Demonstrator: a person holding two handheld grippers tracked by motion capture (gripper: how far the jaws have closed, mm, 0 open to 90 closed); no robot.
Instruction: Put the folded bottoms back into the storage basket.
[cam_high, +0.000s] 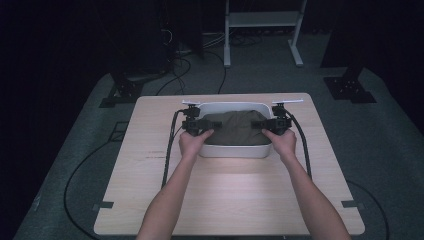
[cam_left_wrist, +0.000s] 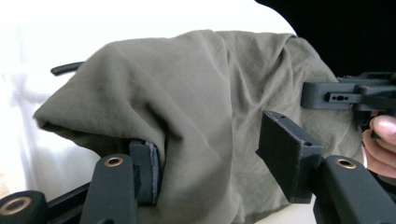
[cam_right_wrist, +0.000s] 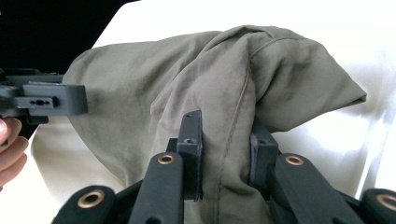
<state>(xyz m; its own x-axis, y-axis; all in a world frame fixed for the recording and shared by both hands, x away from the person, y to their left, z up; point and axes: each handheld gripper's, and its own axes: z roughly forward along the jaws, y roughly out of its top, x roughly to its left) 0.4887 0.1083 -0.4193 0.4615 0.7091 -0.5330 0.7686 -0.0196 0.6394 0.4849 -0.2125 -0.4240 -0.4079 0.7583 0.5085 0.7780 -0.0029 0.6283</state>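
Observation:
An olive-green cloth lies bunched inside a white tub on the wooden table. My left gripper is at the cloth's left end. In the left gripper view the left gripper is open: one pad is tucked under a fold of the cloth, and the other pad stands clear of it. My right gripper is at the cloth's right end. In the right gripper view the right gripper is shut on a raised fold of the cloth, and the fabric fills the gap between its jaws.
The tub sits at the far middle of the table, with bare wood in front and to both sides. Black cables trail off the table past each hand. A white metal stand and dark tripod feet stand on the floor beyond.

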